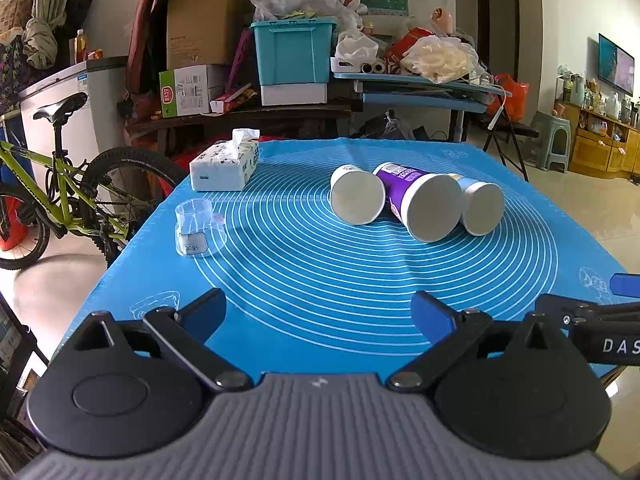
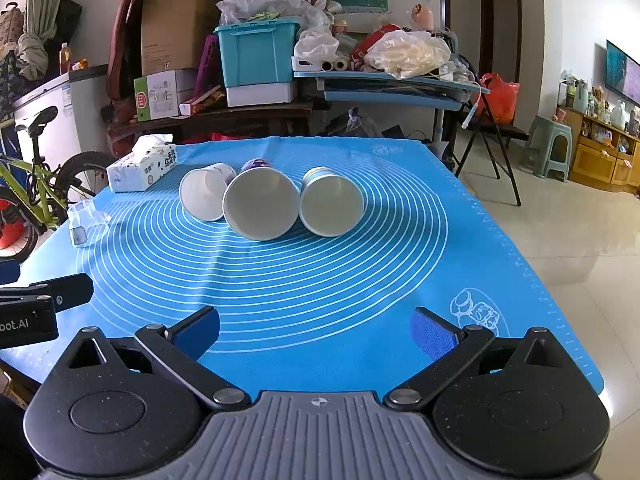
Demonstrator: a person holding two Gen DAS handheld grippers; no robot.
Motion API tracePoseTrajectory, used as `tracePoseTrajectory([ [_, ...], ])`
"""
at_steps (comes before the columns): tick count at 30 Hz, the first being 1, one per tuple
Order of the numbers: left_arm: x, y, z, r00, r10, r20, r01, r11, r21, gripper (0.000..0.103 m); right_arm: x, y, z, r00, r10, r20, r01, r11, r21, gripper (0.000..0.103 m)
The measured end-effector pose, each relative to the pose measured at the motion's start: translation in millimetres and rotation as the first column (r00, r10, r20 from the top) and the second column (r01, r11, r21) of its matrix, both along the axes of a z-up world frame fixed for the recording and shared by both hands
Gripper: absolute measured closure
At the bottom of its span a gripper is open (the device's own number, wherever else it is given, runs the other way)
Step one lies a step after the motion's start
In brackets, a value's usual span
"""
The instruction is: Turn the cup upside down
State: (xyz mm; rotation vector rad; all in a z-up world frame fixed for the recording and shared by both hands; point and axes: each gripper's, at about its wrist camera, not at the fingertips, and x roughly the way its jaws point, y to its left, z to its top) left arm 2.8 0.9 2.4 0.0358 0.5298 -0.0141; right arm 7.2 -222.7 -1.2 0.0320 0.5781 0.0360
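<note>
Three paper cups lie on their sides on the blue mat (image 1: 320, 280), mouths toward me: a white cup (image 1: 357, 196) (image 2: 204, 194), a purple cup (image 1: 424, 204) (image 2: 262, 204) and a light blue cup (image 1: 480, 208) (image 2: 331, 202). They touch side by side. A clear plastic cup (image 1: 196, 229) (image 2: 85, 224) stands at the mat's left edge. My left gripper (image 1: 318, 316) is open and empty near the front edge. My right gripper (image 2: 316, 332) is open and empty beside it; its finger shows in the left wrist view (image 1: 580, 312).
A tissue pack (image 1: 225, 166) (image 2: 142, 168) lies at the mat's back left. A green bicycle (image 1: 60, 196) stands left of the table. Cluttered shelves with a teal bin (image 1: 294, 52) stand behind. Tiled floor and a stool (image 2: 552, 146) lie to the right.
</note>
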Motion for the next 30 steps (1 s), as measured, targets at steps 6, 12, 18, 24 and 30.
tracePoseTrajectory([
  [6,0.4,1.0,-1.4,1.0,0.012,0.0,-0.012,1.0,-0.009,0.005,-0.5,0.5,1.3,1.0,-0.001,0.003,0.001,1.0,-0.006,0.0],
  [12,0.5,3.1,-1.9,1.0,0.015,-0.001,-0.015,1.0,-0.013,0.005,-0.5,0.3,1.5,1.0,-0.001,0.002,0.001,1.0,-0.006,0.0],
  [18,1.4,5.7,-1.1,1.0,0.019,0.005,-0.019,1.0,-0.013,0.005,-1.1,0.4,2.0,1.0,-0.001,0.002,0.001,1.0,-0.011,0.0],
  [24,1.2,8.0,-0.1,1.0,0.02,0.008,-0.019,1.0,-0.015,0.005,-2.0,0.1,2.4,1.0,0.003,0.005,-0.003,1.0,-0.009,0.0],
  [30,1.2,7.7,-0.1,1.0,0.015,0.007,-0.015,1.0,-0.016,0.005,-2.9,0.8,3.2,1.0,0.005,0.005,-0.005,1.0,-0.014,0.0],
])
